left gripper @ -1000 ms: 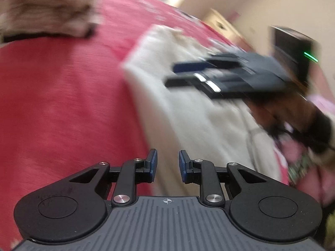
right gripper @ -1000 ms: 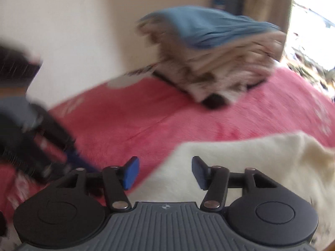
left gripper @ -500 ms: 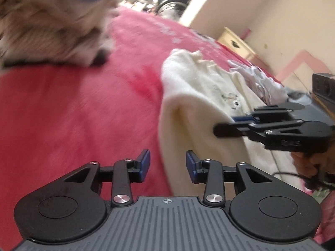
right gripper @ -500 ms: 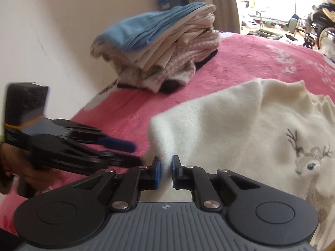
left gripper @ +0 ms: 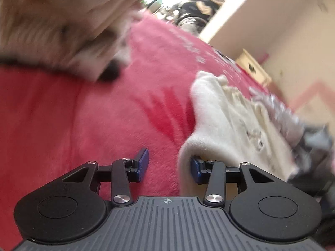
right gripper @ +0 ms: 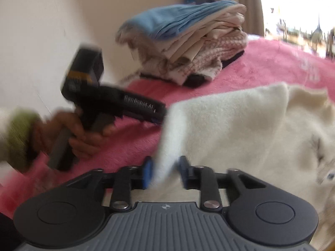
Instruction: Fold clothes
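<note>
We're over the pink bed blanket (left gripper: 88, 121), and our left claw (left gripper: 168, 166) is spread wide, the folded edge of the cream sweater (left gripper: 222, 125) sitting between its blue pads and touching the right one. The sweater spreads from the claw toward two o'clock across the blanket, a small printed motif on its front. At eleven o'clock, a blurred stack of folded clothes (left gripper: 58, 25) fills the corner.

From the right wrist view, our right claw (right gripper: 165, 172) is partly parted, with a corner of the cream sweater (right gripper: 230, 129) hanging between its fingers; we cannot tell whether the pads actually grip it. At nine o'clock a hand (right gripper: 79, 131) holds the other black tool, its nose reaching the sweater's left edge. At twelve o'clock the stack of folded clothes (right gripper: 188, 41) sits on the blanket, a light blue piece on top, against the pale wall (right gripper: 41, 31).
</note>
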A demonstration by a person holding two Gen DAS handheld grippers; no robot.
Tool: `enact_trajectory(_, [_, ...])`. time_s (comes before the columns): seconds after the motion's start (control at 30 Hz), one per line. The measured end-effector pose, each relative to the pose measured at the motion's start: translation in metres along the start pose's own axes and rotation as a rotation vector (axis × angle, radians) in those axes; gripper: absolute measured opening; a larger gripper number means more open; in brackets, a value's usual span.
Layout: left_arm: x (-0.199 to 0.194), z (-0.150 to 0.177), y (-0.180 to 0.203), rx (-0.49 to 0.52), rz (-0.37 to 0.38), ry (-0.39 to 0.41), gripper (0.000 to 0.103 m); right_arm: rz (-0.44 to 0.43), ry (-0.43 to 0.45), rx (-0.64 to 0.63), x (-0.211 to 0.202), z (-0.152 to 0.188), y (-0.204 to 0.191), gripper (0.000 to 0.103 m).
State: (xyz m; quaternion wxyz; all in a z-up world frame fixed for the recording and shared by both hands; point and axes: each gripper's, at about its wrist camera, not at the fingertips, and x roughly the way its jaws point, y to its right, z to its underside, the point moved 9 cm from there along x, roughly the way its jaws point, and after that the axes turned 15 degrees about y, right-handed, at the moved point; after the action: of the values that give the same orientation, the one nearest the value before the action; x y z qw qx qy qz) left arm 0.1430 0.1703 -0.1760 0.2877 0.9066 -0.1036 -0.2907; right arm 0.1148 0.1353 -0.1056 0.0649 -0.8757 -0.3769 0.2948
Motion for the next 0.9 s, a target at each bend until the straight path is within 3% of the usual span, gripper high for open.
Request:
enact_trajectory(0.07, [0.0, -0.002, -0.001, -0.023, 0.012, -0.003, 0.043, 0.006, 0.043, 0.148, -0.01, -0.009, 0.025, 0.038])
enact_trajectory(0.23, [-0.002, -0.003, -0.006, -0.066, 0.032, -0.004, 0.042, 0.231, 0.051, 0.419, -0.005, -0.004, 0.113, 0.04])
enact_trajectory(0.33, [-0.003, -0.003, -0.009, -0.08, 0.041, -0.004, 0.042, 0.207, 0.036, 0.514, 0.01, 0.007, 0.128, 0.036])
enact_trajectory(0.4, [-0.003, -0.003, -0.011, -0.089, 0.047, -0.004, 0.041, 0.199, 0.034, 0.505, 0.015, 0.007, 0.126, 0.008])
enact_trajectory(0.57, [-0.004, -0.004, -0.016, -0.112, 0.061, -0.004, 0.038, 0.261, 0.076, 0.397, -0.002, -0.005, 0.119, 0.005])
enact_trajectory(0.9, [-0.006, -0.005, -0.016, -0.081, 0.069, -0.032, 0.038, 0.349, 0.034, 0.256, 0.005, 0.009, 0.126, 0.005])
